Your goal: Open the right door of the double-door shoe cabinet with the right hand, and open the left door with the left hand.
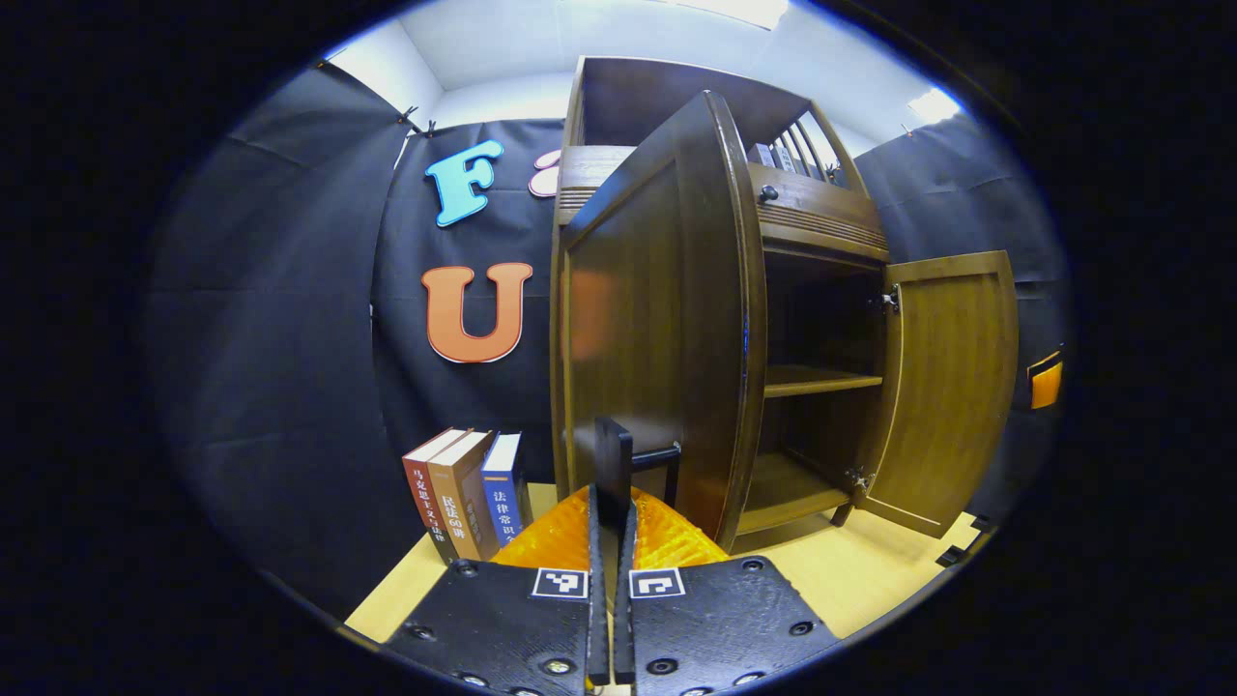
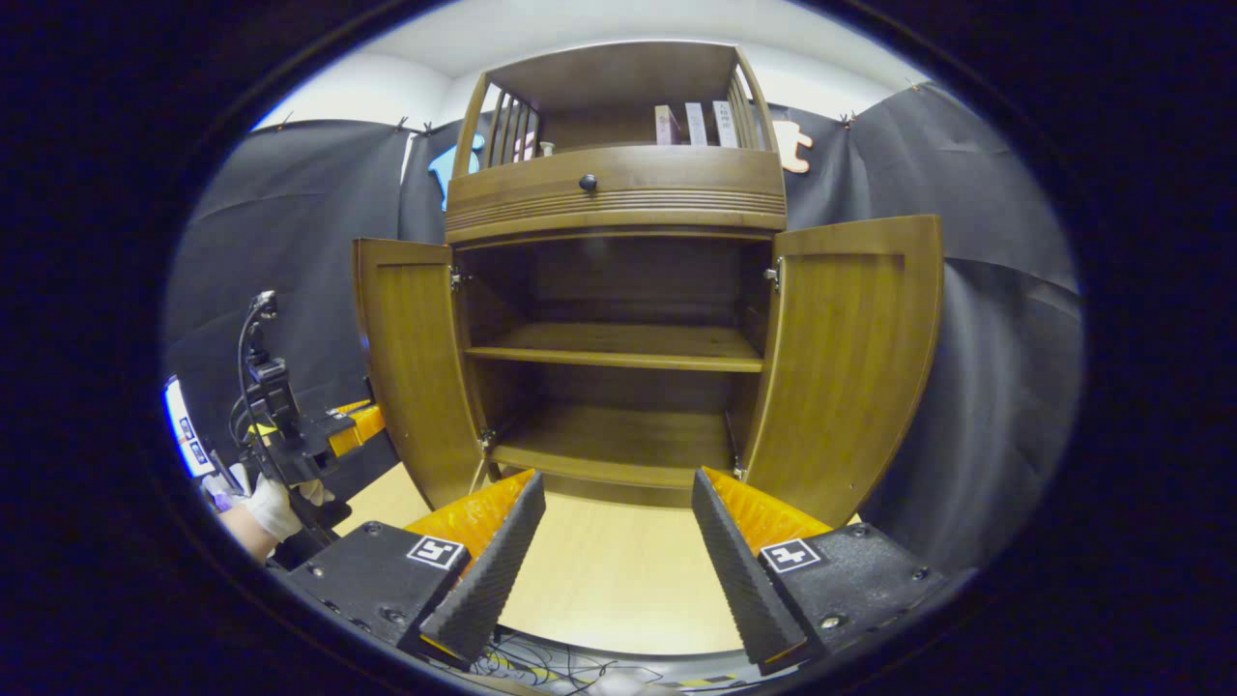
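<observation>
Shoe cabinet (image 2: 618, 193): dark brown wood, upright on the pale counter (image 2: 609, 580), long axis vertical, front facing the right gripper view. A drawer band with a round dark knob (image 2: 588, 182) runs across it above the door bay; an open railed top shelf above that carries a few books (image 2: 694, 123).

Both doors stand open. In the right gripper view the left door (image 2: 414, 367) hangs at 9 o'clock of the bay and the right door (image 2: 850, 358) at 3 o'clock, each swung outward on its side hinges, inner panels showing. The bay between them shows one middle shelf (image 2: 618, 348) and a bottom board (image 2: 618, 445).

Left gripper (image 1: 611, 483): jaws together, clamped on a thin dark handle (image 1: 638, 456) on the left door's outer face (image 1: 657, 338), which stands edge-on just ahead of the camera. The right door (image 1: 952, 387) lies at 3 o'clock in this view. Three upright books (image 1: 469, 493) stand on the counter at 9 o'clock of the cabinet base.

Right gripper (image 2: 618, 551): jaws wide apart, holding nothing, low over the counter in front of the open bay, clear of both doors. In the right gripper view the left gripper (image 2: 290, 425), held by a gloved hand (image 2: 271, 507), sits at 8 o'clock, beside the left door.
</observation>
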Available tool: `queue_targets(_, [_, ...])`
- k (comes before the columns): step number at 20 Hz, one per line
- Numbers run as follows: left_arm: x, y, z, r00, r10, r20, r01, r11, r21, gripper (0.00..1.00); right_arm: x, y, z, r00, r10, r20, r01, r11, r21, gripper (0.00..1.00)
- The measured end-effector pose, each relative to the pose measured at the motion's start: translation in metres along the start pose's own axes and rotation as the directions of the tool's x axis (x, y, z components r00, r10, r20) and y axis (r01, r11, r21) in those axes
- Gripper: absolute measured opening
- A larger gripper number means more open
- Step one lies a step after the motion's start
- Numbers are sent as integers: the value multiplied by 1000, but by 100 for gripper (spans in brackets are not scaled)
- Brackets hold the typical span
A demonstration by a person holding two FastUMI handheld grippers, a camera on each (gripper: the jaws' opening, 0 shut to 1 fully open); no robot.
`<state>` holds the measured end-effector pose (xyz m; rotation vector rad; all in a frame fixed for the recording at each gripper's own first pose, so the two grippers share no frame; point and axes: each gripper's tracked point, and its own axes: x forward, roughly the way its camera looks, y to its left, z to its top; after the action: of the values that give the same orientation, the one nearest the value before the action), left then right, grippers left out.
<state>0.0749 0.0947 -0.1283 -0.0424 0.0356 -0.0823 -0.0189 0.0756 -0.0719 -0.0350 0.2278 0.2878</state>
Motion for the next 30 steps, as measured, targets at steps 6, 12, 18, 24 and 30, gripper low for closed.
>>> queue_targets(6, [-5,53,-1,999,38,6,-38,999,10,0,2,11,-1,1000,22,-1,-22,1000,-10,96])
queue_targets(12, [-5,75,-1,999,-32,5,32,999,12,8,0,17,1,1000,29,0,-29,999,-15,96])
queue_targets(18, [-1,98,-3,990,-139,-19,139,990,2,0,-3,26,1,999,35,-5,-35,999,-29,97])
queue_targets(24, [-2,99,-1,976,-216,-40,216,976,7,1,-8,34,1,999,43,-6,-43,998,-46,96])
queue_targets(30, [-12,109,2,979,-201,-42,201,980,-9,10,-14,29,8,999,38,4,-37,998,-49,96])
